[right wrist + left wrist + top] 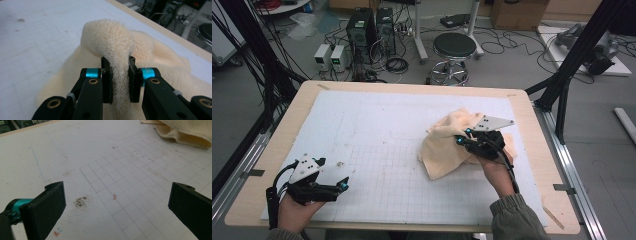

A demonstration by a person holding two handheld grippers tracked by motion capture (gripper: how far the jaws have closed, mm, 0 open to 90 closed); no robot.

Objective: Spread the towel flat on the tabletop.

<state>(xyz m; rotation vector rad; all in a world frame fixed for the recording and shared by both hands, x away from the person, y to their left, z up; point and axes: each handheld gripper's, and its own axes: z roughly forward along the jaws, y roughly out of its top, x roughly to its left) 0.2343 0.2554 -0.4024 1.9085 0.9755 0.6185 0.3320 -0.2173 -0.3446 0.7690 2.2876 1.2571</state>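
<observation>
Your right gripper (117, 82) is pinched tight on a raised fold of the cream terry towel (447, 142), which lies crumpled on the white gridded mat (377, 125) toward the table's (532, 150) right edge. The towel's looped pile shows clearly; its right part is hidden behind your gripper. Your left gripper (116, 202) stands wide open and empty near the front-left corner.

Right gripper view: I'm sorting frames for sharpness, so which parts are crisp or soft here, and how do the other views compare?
Right gripper view: the towel fold pinched in the right gripper is crisp, its loops visible, while the far background blurs. Left gripper view: the grid mat is sharp, evenly lit, no glare. High view: soft and low in detail, with mild shadows under the left gripper.
</observation>
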